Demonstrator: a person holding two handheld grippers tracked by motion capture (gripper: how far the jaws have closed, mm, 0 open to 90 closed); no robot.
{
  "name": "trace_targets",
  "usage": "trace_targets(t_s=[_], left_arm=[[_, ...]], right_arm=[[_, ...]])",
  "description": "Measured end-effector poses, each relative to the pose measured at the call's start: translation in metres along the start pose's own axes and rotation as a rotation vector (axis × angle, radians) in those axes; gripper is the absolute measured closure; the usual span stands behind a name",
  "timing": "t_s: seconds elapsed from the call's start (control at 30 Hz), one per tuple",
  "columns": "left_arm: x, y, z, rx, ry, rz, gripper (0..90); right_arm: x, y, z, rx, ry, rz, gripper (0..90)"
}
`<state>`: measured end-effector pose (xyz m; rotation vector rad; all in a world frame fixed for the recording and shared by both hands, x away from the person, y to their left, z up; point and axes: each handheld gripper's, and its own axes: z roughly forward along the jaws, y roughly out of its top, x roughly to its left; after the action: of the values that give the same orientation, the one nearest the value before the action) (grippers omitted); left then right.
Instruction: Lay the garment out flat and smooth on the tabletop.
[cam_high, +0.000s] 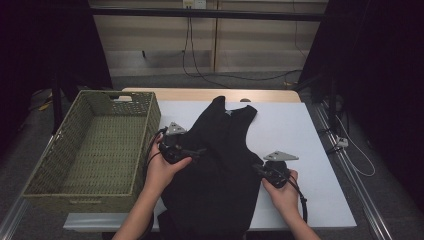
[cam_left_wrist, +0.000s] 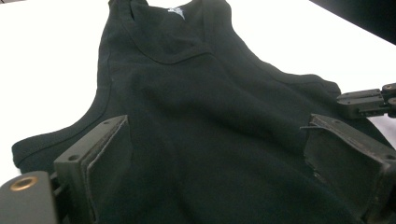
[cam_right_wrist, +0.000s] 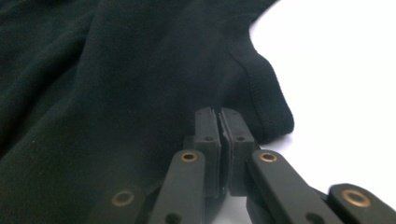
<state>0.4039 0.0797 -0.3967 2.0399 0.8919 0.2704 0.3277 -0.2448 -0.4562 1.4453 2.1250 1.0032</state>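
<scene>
Fabric of black tank top (cam_high: 220, 165) looks soft, limp: right gripper (cam_right_wrist: 219, 122) pinched shut on armhole hem, left gripper (cam_left_wrist: 219, 163) wide open over opp. side, holding nothing.

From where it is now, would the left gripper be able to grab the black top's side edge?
Probably yes. The left gripper hangs open right over the black top, near its armhole edge, with nothing between its jaws and the cloth. The wicker basket sits off to the side, out of its way.

The high view looks forward and down over the surface (cam_high: 300, 130); both gripper views skim low, close over the same black top (cam_high: 220, 165).
</scene>
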Motion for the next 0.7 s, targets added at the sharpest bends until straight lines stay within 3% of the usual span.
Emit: trace_targets(t_s=[0.03, 0.07, 0.1, 0.13, 0.17, 0.27, 0.4, 0.47, 0.53, 0.57, 0.63, 0.67, 0.7], left_arm=[[-0.003, -0.001, 0.001, -0.029, 0.000, -0.043, 8.3], [-0.003, -0.001, 0.001, -0.028, -0.005, -0.044, 8.2], [-0.002, -0.001, -0.002, 0.000, -0.004, -0.010, 8.1], [-0.004, -0.001, -0.001, -0.022, -0.005, -0.036, 8.0], [-0.004, -0.002, -0.001, -0.020, -0.006, -0.036, 8.0], [-0.003, -0.003, -0.004, 0.006, -0.004, -0.005, 7.6], [-0.005, -0.003, -0.005, 0.009, -0.009, -0.005, 7.2], [-0.007, -0.004, -0.005, -0.010, -0.011, -0.040, 7.2], [-0.007, -0.005, -0.005, -0.016, -0.015, -0.045, 7.0], [-0.004, -0.005, -0.008, 0.012, -0.012, -0.005, 7.0], [-0.004, -0.005, -0.010, 0.012, -0.009, -0.013, 6.9], [-0.006, -0.005, -0.009, -0.017, -0.011, -0.045, 6.8], [-0.003, -0.005, -0.011, 0.010, -0.012, -0.005, 6.7]], right_arm=[[-0.003, 0.000, -0.002, -0.011, 0.003, 0.015, 87.2], [-0.005, 0.000, -0.004, -0.014, 0.006, 0.020, 87.2], [-0.009, -0.001, -0.006, -0.015, 0.007, 0.035, 87.3], [-0.014, -0.001, -0.009, -0.022, 0.012, 0.053, 87.3], [-0.017, -0.001, -0.011, -0.023, 0.015, 0.062, 87.4], [-0.026, -0.002, -0.016, -0.028, 0.006, 0.082, 87.4], [-0.043, -0.003, -0.022, -0.037, -0.017, 0.097, 87.5], [-0.052, -0.004, -0.025, -0.040, -0.020, 0.120, 87.5], [-0.061, -0.005, -0.028, -0.037, -0.028, 0.146, 87.5], [-0.065, -0.006, -0.029, -0.037, -0.032, 0.145, 87.4], [-0.076, -0.007, -0.031, -0.038, -0.049, 0.162, 87.5], [-0.080, -0.007, -0.032, -0.040, -0.058, 0.165, 87.5], [-0.084, -0.007, -0.032, -0.042, -0.077, 0.160, 87.5]])
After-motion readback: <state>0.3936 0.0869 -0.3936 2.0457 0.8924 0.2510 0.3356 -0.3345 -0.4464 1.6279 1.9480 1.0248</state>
